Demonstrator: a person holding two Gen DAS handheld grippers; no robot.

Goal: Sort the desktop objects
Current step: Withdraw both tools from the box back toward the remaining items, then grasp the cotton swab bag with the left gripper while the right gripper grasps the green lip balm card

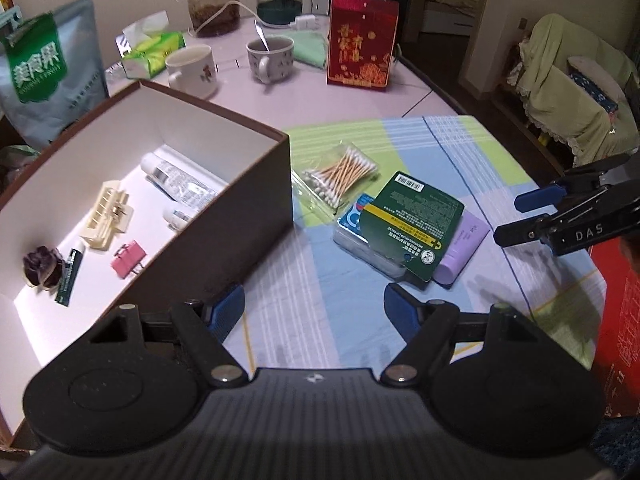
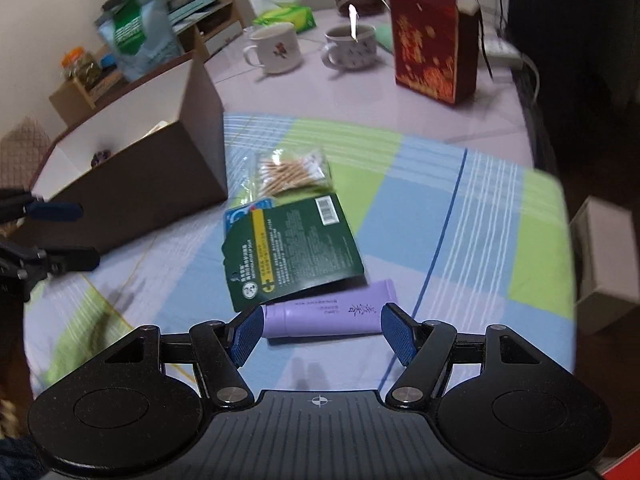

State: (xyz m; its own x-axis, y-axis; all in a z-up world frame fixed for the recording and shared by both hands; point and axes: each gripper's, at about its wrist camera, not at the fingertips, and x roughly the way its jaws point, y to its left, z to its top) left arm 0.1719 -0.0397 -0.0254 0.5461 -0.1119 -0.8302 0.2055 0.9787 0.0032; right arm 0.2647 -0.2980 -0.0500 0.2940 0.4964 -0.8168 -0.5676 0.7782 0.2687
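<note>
The right gripper (image 2: 322, 330) is spread wide and holds nothing; its blue pads flank the two ends of a purple tube (image 2: 328, 314) that lies flat on the checked cloth (image 2: 460, 216), though whether they touch it cannot be told. A dark green card package (image 2: 292, 248) overlaps the tube's far side and rests partly on a blue-labelled clear pack (image 1: 352, 228). Just beyond, a bag of cotton swabs (image 2: 292, 174) lies beside the brown box (image 2: 132, 184), which stands on the cloth's left edge. The left gripper (image 1: 314, 314) is also wide and empty, hovering over bare cloth next to the box's near corner. Inside the box lie a white tube (image 1: 180, 178), a cream hair claw (image 1: 106, 216), a pink clip (image 1: 128, 258), a dark slim tube (image 1: 70, 276) and a purple flower piece (image 1: 40, 266). Farther back on the desk (image 2: 360, 96) stand two mugs (image 2: 276, 48) and a red box (image 2: 434, 42).
</note>
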